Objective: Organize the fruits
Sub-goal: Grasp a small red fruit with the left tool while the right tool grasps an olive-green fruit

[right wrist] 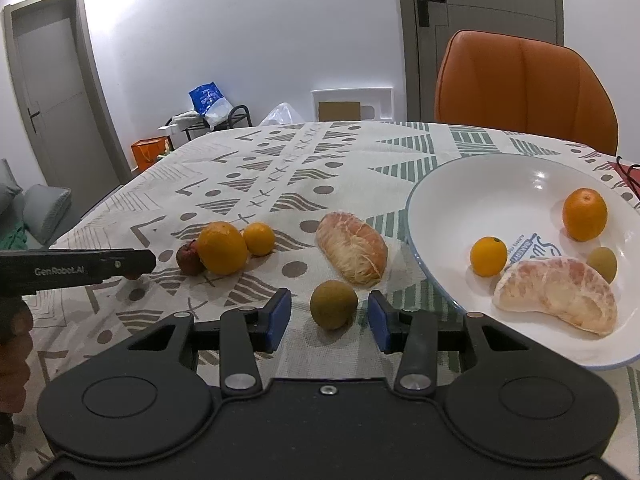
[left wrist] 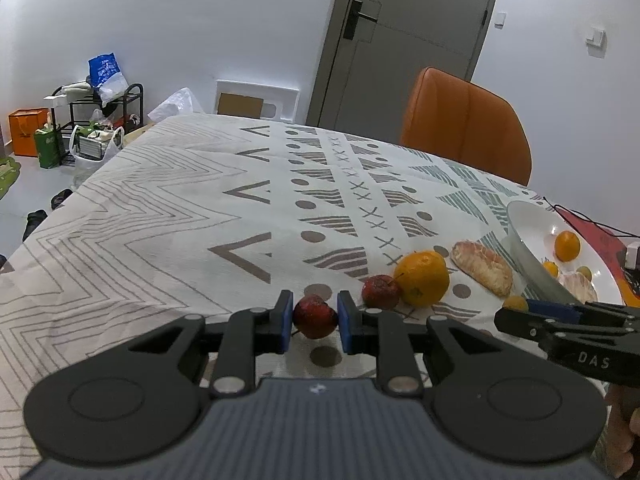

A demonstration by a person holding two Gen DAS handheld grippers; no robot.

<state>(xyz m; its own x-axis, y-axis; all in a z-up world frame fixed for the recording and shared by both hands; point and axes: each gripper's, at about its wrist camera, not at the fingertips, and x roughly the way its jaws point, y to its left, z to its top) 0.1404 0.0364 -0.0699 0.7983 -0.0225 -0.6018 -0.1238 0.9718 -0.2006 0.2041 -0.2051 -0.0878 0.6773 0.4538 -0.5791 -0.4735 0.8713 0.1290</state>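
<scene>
Gripping now: your left gripper is clamped on the small red fruit, just above the worktop; light, soft-skinned; squeeze gently
Green fruit: on the cloth between your right gripper pads, untouched; round, may roll; take its widest part

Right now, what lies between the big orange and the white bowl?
A peeled pomelo segment lies on the tablecloth between the big orange and the white bowl, in the right wrist view.

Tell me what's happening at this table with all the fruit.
A person is sorting fruit into a white bowl with a gripper in each hand. The left gripper is shut on a small red fruit. The right gripper straddles a small greenish fruit without pressing it yet. The bowl already holds several pieces; a large orange and others wait on the tablecloth.
</scene>
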